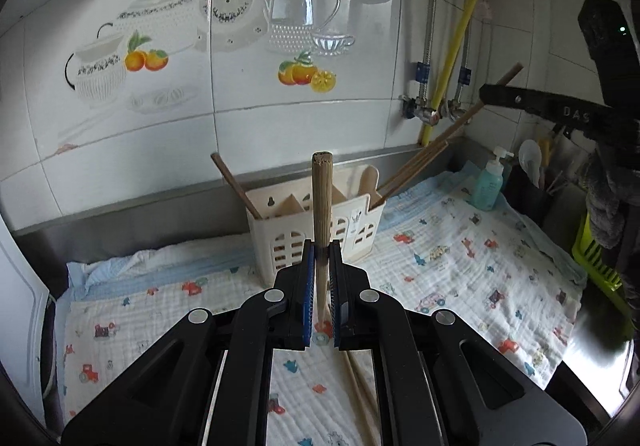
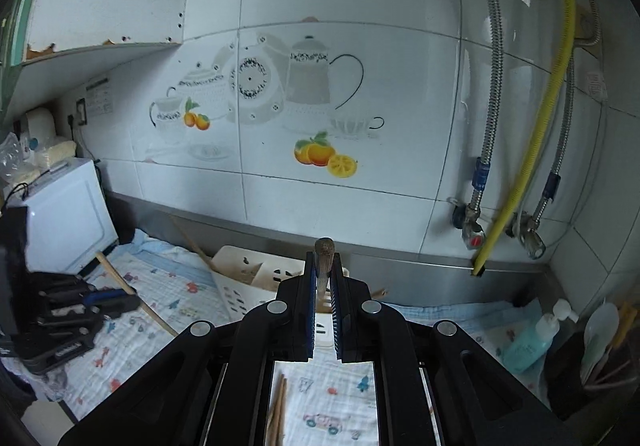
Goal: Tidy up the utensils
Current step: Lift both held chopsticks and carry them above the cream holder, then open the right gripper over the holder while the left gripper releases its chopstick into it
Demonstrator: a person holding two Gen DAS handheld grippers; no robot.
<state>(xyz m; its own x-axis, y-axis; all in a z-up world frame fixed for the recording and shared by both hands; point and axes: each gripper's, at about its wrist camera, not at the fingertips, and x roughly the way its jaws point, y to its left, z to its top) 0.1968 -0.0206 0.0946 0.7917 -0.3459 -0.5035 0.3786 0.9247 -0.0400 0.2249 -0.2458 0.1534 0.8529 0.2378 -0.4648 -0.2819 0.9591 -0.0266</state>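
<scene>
Left tool [image 1: 321, 246] pinching chopstick [image 1: 321, 198] upright, above cloth-covered counter [image 1: 460, 246], just before cream utensil holder [image 1: 316, 222]. Advice: tip stick down over free compartment before release (more chopsticks lie loose on cloth). Right tool [image 2: 323, 266] pinching another chopstick [image 2: 323, 246], holder behind. Writing: "DAS" on right tool's arm; soap bottle [image 1: 489, 182] label unreadable.

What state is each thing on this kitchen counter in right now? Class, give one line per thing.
Left tool: shut on a chopstick.
Left chopstick: clamped, pointing up and away.
Right tool: shut on a chopstick.
Right chopstick: clamped, only its end showing.
Utensil holder: upright, holding several chopsticks.
Loose chopsticks: lying on the cloth.
Soap bottle: upright, capped.
</scene>
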